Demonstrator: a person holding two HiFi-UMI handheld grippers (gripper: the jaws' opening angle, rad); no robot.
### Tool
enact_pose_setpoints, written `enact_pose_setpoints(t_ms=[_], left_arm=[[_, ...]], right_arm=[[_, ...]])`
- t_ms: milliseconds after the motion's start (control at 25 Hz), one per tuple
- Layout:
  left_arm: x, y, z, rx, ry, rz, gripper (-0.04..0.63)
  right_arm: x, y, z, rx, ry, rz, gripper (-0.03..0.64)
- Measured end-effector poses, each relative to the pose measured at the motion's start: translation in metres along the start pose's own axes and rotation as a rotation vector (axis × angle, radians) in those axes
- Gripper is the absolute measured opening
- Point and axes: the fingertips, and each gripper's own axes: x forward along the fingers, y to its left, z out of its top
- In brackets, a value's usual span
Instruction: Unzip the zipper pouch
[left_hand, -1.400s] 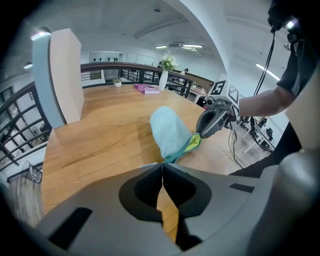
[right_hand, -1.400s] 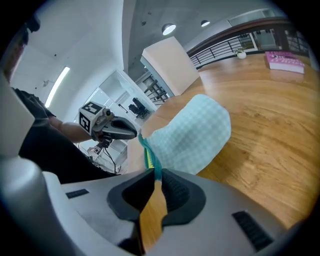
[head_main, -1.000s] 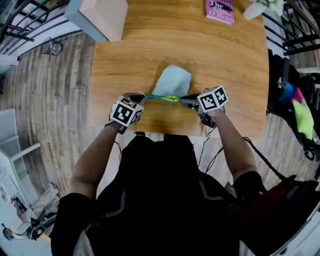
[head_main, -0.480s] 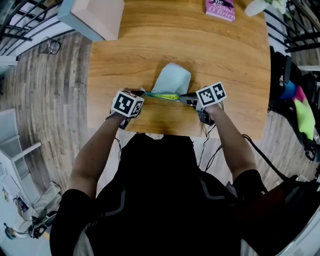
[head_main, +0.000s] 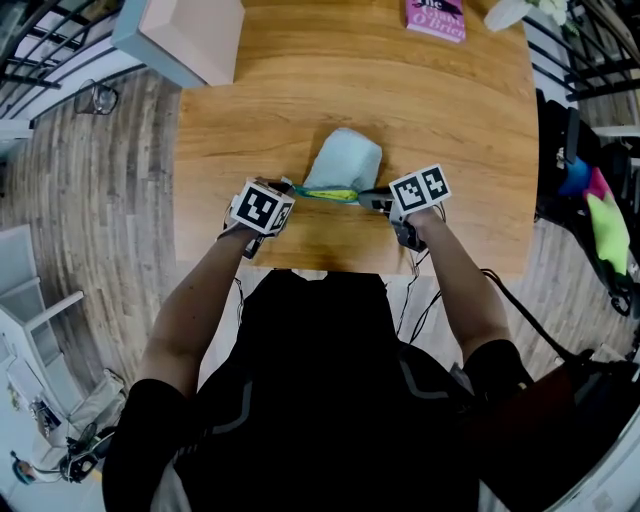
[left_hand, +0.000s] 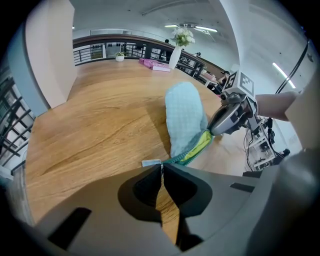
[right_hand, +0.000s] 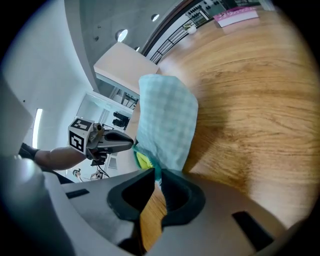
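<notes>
Left gripper (left_hand: 161, 166) has its jaws pressed together on the zipper pull (left_hand: 150, 163), a pale tab that pokes out beside the fingertips at the end of the teal zipper tape. Opposite it, the right gripper (right_hand: 157, 173) is clamped on the other end of the zipper pouch (head_main: 343, 160). This light blue checked pouch lies on the wooden table (head_main: 450, 110) near its front edge, stretched between both grippers, its mouth partly parted on a yellow-green lining. A pink book (head_main: 436, 18) lies at the table's far edge.

Soft checked cloth pouch (head_main: 343, 160) on smooth, grained wooden table (head_main: 450, 120)
</notes>
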Motion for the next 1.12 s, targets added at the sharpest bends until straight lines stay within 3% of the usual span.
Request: enact_pose_setpoints(t_ms=[200, 360, 520, 680, 920, 1120], left_arm=[[-0.005, -0.004, 0.0, 0.002, -0.037, -0.019, 0.034], [-0.016, 0.002, 0.007, -0.047, -0.104, -0.037, 0.034], [-0.029, 0.006, 0.016, -0.03, -0.162, -0.018, 0.034], [-0.058, 0.011, 0.036, -0.068, -0.268, -0.008, 0.035], [-0.117, 0.006, 0.061, -0.065, -0.454, -0.044, 0.035], [-0.167, 0.012, 0.078, -0.063, -0.605, -0.014, 0.035]], right_arm=[[-0.001, -0.001, -0.002, -0.014, -0.009, -0.038, 0.054], [0.0, 0.001, 0.004, -0.043, -0.025, -0.085, 0.061], [-0.006, 0.008, 0.014, -0.125, -0.064, -0.123, 0.072], [-0.015, 0.025, 0.027, -0.191, -0.097, -0.125, 0.099], [-0.032, 0.07, 0.046, -0.283, -0.185, -0.117, 0.101], [-0.073, 0.112, 0.075, -0.393, -0.344, -0.18, 0.102]])
